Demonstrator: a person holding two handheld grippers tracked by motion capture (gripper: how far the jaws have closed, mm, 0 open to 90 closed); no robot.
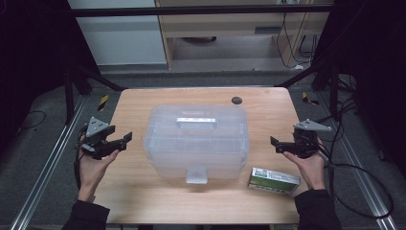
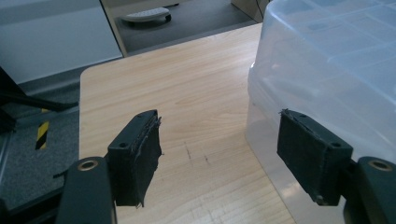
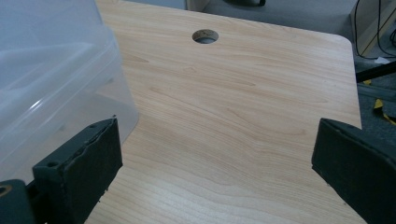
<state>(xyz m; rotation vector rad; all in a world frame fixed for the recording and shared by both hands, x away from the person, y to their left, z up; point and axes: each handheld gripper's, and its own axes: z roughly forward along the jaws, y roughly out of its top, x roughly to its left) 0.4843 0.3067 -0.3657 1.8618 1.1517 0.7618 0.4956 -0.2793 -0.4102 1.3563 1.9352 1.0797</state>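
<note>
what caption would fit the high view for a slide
Two open hand-held grippers, left gripper and right gripper, flank a closed clear plastic box; a green-and-white carton lies nearby.

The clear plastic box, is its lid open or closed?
Closed: the lid sits flat on the clear plastic box, with its front latch down.

Bare table (image 1: 143,191) flanking central box (image 1: 196,139)

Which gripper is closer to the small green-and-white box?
The right gripper: the box lies just below it, while the left gripper sits across the clear bin.
</note>
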